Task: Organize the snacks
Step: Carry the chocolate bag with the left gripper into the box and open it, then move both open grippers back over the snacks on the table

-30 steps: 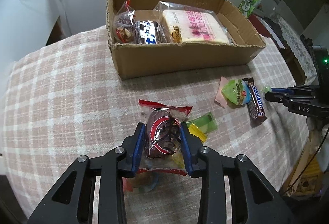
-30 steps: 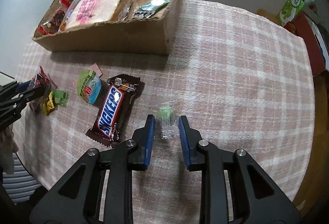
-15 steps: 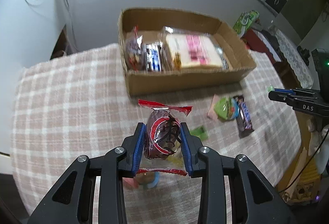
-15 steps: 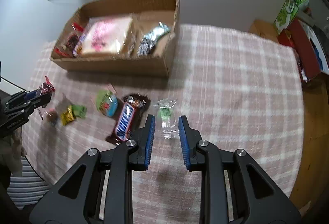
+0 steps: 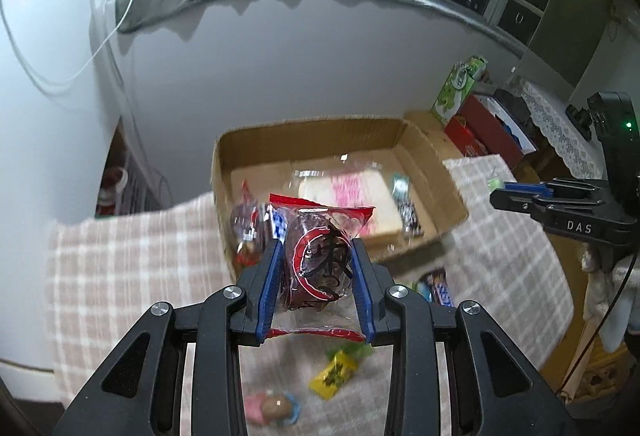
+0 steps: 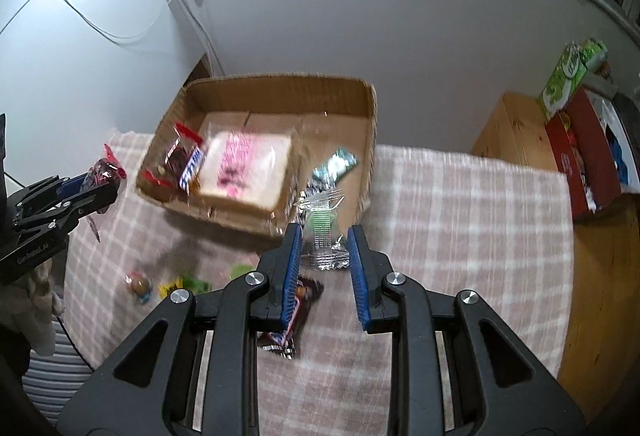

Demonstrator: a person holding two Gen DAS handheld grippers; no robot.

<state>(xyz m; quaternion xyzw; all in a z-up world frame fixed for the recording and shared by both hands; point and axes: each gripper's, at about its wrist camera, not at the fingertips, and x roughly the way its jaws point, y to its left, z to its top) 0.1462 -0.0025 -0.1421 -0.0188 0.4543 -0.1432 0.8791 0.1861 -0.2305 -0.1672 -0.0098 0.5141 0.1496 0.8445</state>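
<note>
The cardboard box [image 6: 280, 104] sits on the checked tablecloth [image 6: 460, 204] and holds a wrapped pink-printed bread [image 6: 248, 166], a red-edged snack pack [image 6: 180, 152] at its left end and a silvery green packet [image 6: 334, 166] at its right. Above the cloth in front of the box, the left gripper [image 5: 318, 276] pinches a red-trimmed dark snack packet [image 5: 320, 268] between its blue pads. The right gripper [image 6: 324, 248] pinches a small clear packet with green print [image 6: 322, 232]. On the cloth in front of the box lie a chocolate bar [image 6: 294, 316], a yellow candy [image 5: 334, 374] and a small round sweet [image 5: 274, 406].
</note>
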